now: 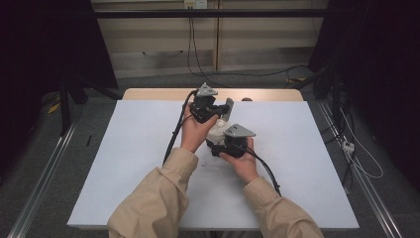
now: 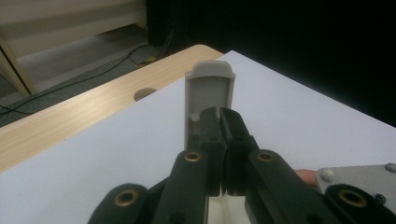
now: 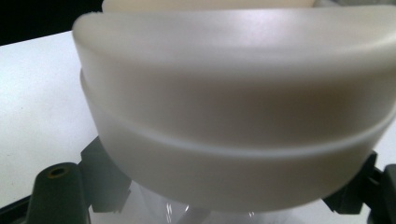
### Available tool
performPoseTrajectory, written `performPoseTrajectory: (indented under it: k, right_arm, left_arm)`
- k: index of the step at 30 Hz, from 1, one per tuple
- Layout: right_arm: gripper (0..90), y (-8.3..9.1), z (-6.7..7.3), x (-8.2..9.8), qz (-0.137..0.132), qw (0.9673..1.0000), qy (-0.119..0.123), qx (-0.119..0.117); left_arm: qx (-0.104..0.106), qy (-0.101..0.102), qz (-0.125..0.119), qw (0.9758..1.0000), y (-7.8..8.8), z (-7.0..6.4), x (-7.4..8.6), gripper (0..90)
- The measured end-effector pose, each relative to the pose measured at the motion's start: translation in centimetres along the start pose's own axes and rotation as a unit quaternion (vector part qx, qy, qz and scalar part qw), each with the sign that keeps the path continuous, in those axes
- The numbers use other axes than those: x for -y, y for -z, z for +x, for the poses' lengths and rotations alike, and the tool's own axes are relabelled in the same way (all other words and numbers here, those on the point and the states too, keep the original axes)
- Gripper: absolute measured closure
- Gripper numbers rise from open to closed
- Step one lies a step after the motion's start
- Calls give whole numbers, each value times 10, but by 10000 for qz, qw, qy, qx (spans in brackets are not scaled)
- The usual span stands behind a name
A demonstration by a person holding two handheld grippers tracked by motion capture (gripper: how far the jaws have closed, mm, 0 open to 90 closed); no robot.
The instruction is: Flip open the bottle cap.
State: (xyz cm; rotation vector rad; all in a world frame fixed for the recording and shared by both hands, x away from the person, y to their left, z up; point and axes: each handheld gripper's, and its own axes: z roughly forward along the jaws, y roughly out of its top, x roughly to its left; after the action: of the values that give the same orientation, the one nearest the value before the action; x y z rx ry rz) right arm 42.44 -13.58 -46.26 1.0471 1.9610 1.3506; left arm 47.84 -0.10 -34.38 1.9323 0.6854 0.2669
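Where hands meet, white piece half hidden, blurred.

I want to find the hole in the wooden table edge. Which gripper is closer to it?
Left. The left gripper is up near the far wooden edge, a short way from the hole. The right gripper sits closer to the person, farther from it.

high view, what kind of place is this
Likely a lab or recording booth: a white-topped table ringed by dark curtains, loose cables across the grey floor, and metal floor rails.
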Motion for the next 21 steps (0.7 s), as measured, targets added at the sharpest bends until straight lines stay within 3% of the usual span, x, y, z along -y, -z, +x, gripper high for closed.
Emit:
performPoseTrajectory:
  k: [21]
  right_arm:
    - [188,0,0,0,6,10000,-1,-5]
  left_arm:
    - [11,-11,65,10000,-12,2,1,887]
